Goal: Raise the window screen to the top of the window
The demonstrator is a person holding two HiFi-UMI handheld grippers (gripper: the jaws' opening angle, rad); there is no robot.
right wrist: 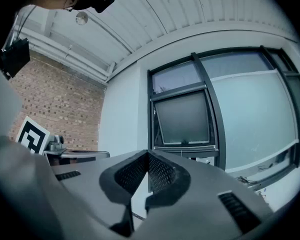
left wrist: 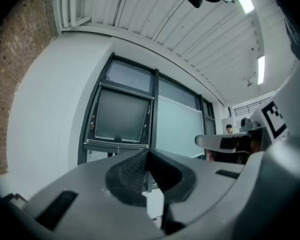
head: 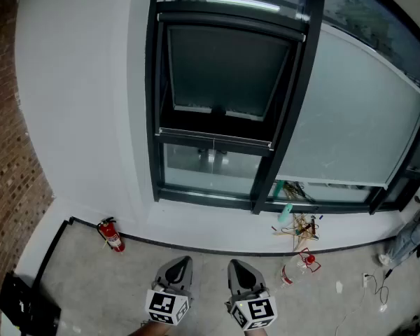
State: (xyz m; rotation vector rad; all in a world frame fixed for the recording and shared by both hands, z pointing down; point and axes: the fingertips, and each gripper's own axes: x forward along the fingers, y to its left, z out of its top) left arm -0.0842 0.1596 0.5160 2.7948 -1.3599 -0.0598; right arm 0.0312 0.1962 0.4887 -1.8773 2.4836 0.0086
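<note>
Well back, we hold left gripper (head: 183, 261) and right gripper (head: 236, 264) clenched on nothing; the dark mesh window screen (head: 224, 65) (light and flimsy, we judge) sits upper centre in its black frame (head: 151, 82), best lifted by its bottom-rail tab (head: 218, 109).

A white wall (head: 84, 96) meets brick wall (head: 7, 152), grey floor (head: 91, 278).

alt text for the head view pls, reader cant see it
A dark-framed window fills the wall ahead, with a dark window screen in its left section. The left gripper and right gripper sit low in the picture, side by side, jaws together, short of it. A red fire extinguisher sits by the wall at left.
</note>
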